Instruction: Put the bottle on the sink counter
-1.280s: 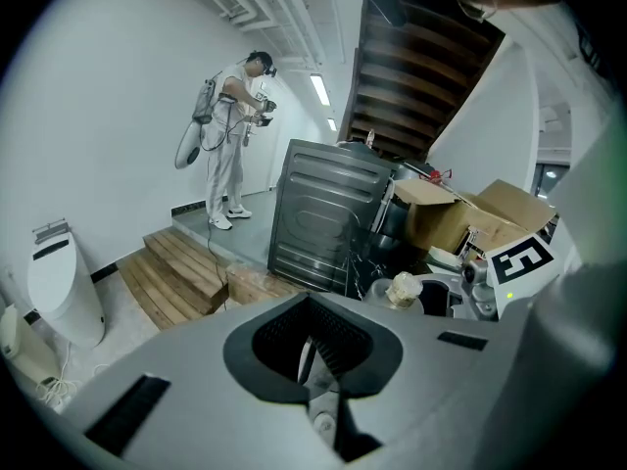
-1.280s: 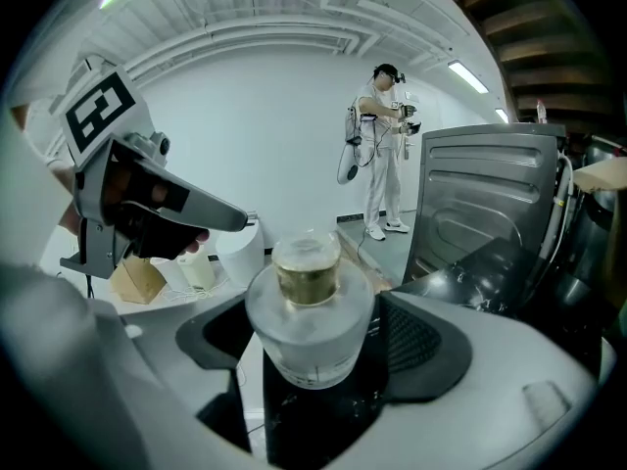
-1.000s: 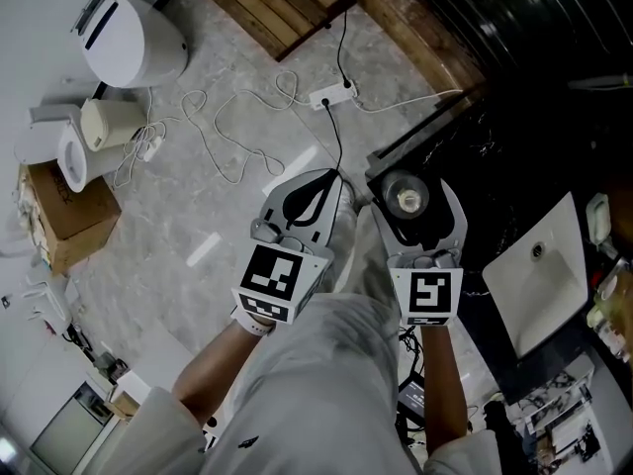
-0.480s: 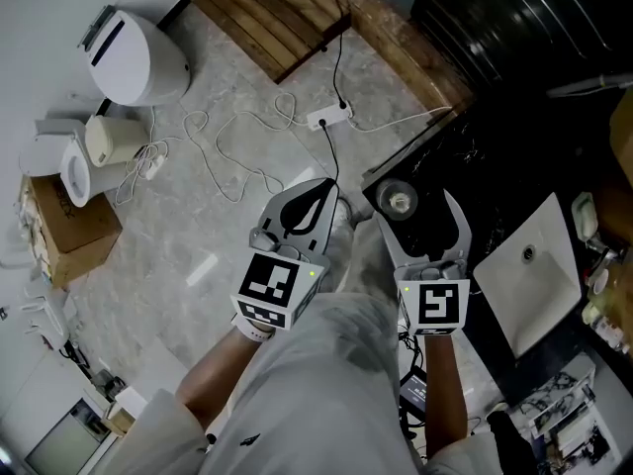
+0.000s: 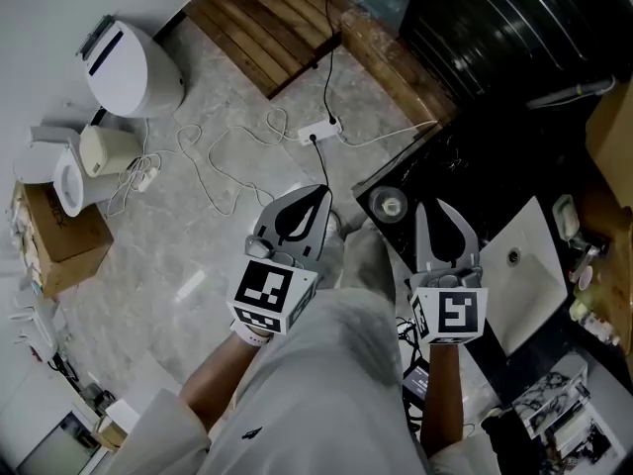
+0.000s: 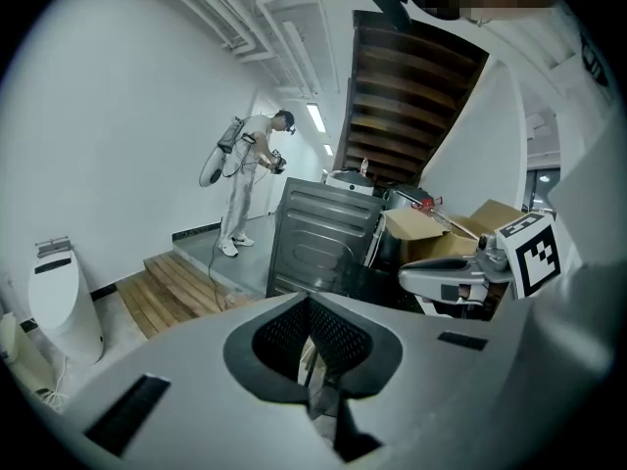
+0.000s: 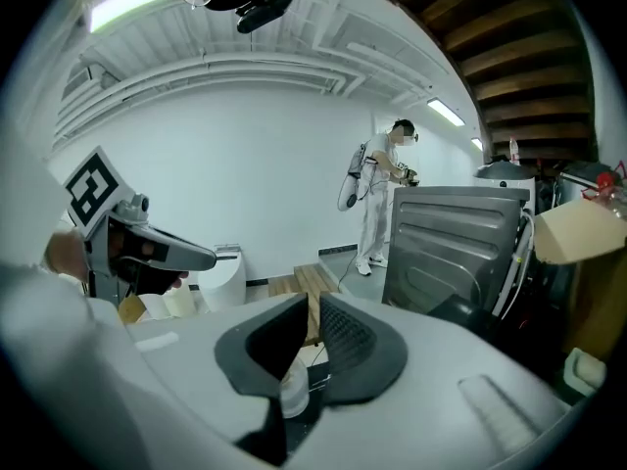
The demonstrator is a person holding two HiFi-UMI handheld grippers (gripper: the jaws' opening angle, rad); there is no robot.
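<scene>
The bottle [image 5: 389,204], seen from above as a round pale top, stands near the corner of the black sink counter [image 5: 475,161]. The white sink basin [image 5: 529,285] lies to its right. My right gripper [image 5: 442,207] hovers just right of the bottle and apart from it. Its jaws are closing and nearly together, with nothing gripped between them [image 7: 312,306]. A pale patch shows low through their gap; I cannot tell what it is. My left gripper [image 5: 318,192] is shut and empty over the floor, left of the counter [image 6: 309,306].
A power strip [image 5: 318,130] with white cables lies on the marble floor. A toilet [image 5: 129,52], a cardboard box [image 5: 59,236] and wooden steps [image 5: 277,8] are farther off. Small items crowd the counter's right edge [image 5: 584,265]. A person [image 6: 250,164] stands by a metal appliance [image 6: 323,233].
The right jaws stood wide open around the bottle and have now closed almost together. The right gripper has drawn back and shifted right, leaving the bottle on the counter.
</scene>
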